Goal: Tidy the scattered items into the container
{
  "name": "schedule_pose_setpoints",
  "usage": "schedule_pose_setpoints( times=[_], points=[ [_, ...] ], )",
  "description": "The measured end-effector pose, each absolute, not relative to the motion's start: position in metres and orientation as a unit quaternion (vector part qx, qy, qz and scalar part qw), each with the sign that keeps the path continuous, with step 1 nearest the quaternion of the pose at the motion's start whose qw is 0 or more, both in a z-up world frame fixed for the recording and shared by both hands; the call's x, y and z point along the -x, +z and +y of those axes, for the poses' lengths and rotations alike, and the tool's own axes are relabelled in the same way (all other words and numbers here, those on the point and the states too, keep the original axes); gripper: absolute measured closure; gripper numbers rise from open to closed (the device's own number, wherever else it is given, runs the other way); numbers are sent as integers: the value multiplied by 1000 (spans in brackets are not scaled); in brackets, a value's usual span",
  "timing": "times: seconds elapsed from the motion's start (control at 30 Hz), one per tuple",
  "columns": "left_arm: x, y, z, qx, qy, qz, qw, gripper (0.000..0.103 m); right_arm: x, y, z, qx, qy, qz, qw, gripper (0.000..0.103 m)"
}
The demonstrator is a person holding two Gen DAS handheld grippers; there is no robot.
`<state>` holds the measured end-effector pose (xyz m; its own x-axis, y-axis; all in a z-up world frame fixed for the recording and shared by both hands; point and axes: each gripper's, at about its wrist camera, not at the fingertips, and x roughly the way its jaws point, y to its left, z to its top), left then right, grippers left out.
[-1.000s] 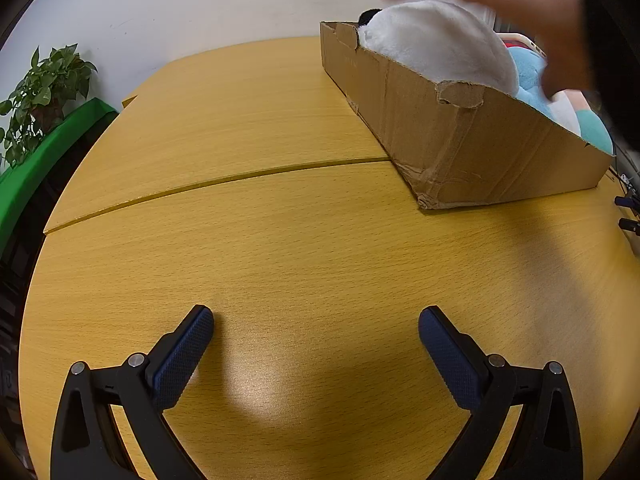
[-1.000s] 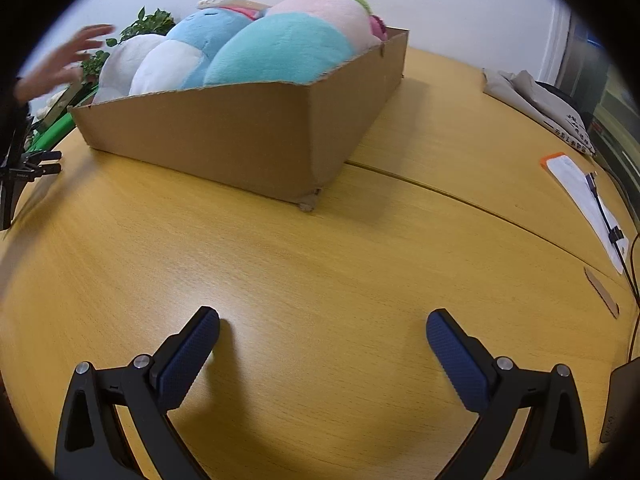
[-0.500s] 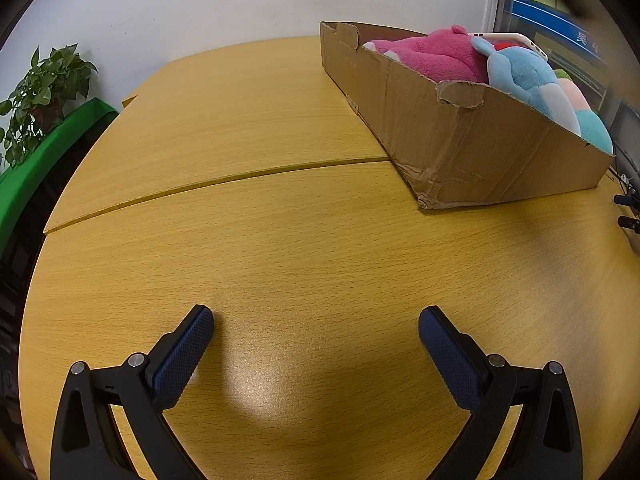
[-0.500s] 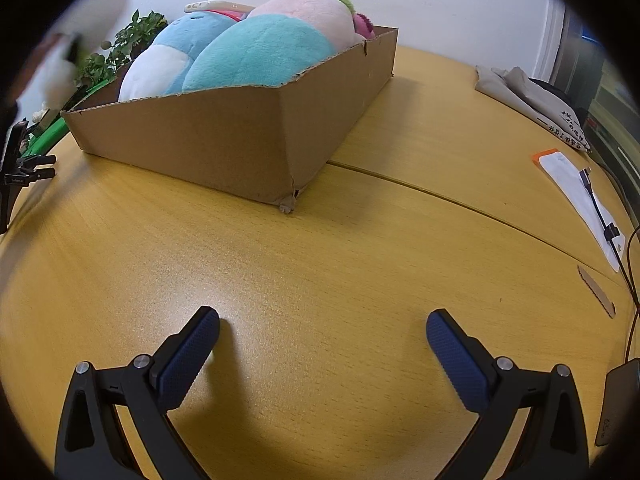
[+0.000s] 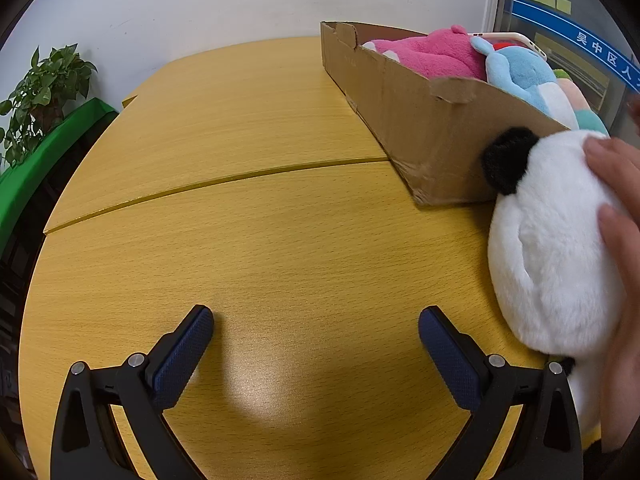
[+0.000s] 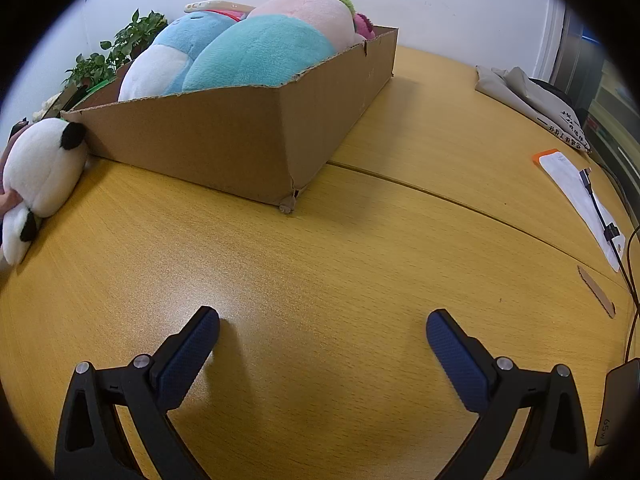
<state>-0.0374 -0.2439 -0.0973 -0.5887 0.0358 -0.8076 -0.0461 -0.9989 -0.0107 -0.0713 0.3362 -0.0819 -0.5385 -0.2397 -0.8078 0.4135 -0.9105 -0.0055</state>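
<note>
A cardboard box [image 5: 404, 120] [image 6: 224, 148] stands on the wooden table and holds a pink plush [image 5: 432, 54], a blue plush [image 5: 524, 72] [image 6: 188, 36] and a teal plush [image 6: 260, 56]. A white panda plush [image 5: 548, 248] [image 6: 38, 168] lies on the table beside the box, with a person's hand [image 5: 616, 200] on it. My left gripper [image 5: 316, 328] rests open near the table's front, left of the panda. My right gripper [image 6: 322, 332] is open too, with nothing between its fingers, short of the box's corner.
A potted plant [image 5: 44, 88] and a green surface [image 5: 40, 160] sit off the table's left side. In the right wrist view, folded grey cloth [image 6: 528, 96], a white sheet with a cable [image 6: 580, 196] and a dark device [image 6: 616, 404] lie at the right.
A hand took the white panda plush out of the box and has set it on the table beside the box. Both grippers stayed put and open.
</note>
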Motion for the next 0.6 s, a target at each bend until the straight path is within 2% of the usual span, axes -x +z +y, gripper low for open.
schedule_pose_setpoints(
  times=[0.6],
  points=[
    [38, -98, -243, 453, 891, 5, 23, 0, 71, -82, 336, -442, -871, 99, 189, 0]
  ],
)
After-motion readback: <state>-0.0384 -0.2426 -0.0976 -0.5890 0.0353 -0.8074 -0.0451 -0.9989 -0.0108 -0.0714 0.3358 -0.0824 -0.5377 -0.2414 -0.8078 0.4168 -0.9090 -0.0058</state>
